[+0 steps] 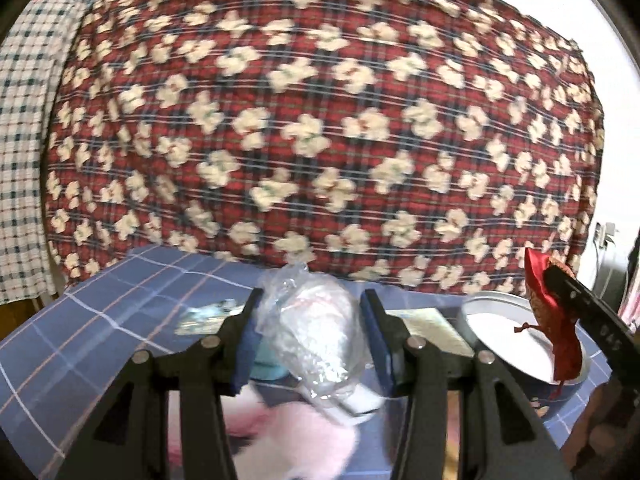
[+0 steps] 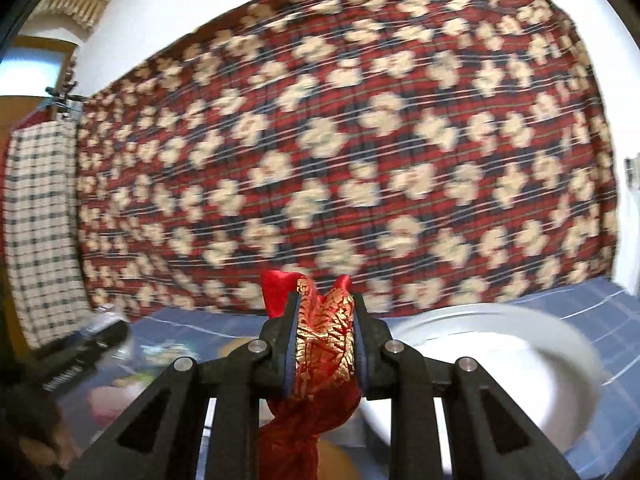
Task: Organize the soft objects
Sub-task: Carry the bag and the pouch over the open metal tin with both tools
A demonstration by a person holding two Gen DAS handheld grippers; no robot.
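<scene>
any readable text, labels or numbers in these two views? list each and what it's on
None can be read with confidence.
Right gripper arm, left wrist view: pale stamped characters on the black plastic, too small and skewed to read.
Left gripper arm, right wrist view: pale marking, blurred out.
Flat printed packet on the blue checked tablecloth: any print is illegible.

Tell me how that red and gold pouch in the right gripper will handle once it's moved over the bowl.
Probably floppy: the red and gold pouch bunches between the right gripper pads and its tail sags below. Likely light, since a thin pinch carries it. The satin sheen suggests it could slip; its cord may snag the bowl rim.
</scene>
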